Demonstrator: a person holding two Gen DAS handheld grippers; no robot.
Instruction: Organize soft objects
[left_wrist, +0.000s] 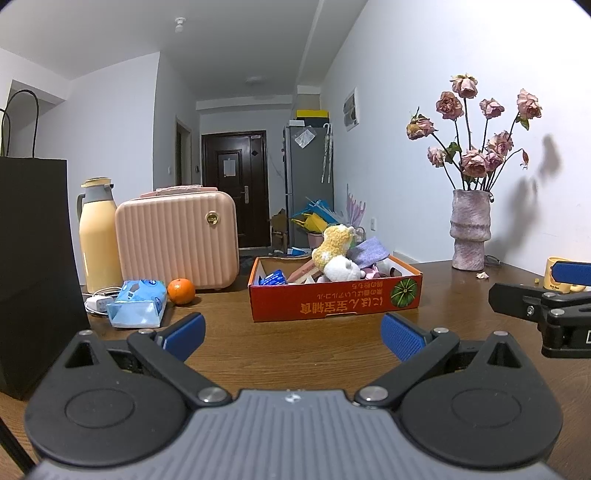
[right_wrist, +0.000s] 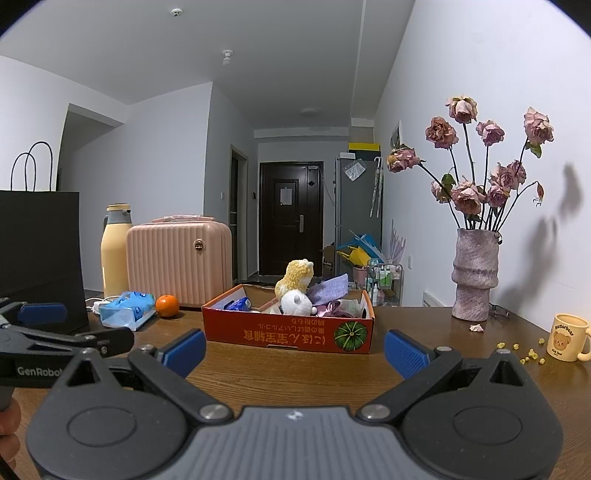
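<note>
Both my grippers, left (left_wrist: 293, 334) and right (right_wrist: 294, 349), hang spread and empty. Straight ahead, the red box (right_wrist: 258, 332) already holds the plush toys (right_wrist: 295, 291) and cloths. Only the tissue pack (left_wrist: 137, 303), front-left, looks left to store.

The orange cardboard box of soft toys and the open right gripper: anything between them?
Only bare wooden table separates box from gripper, right wrist view.
</note>
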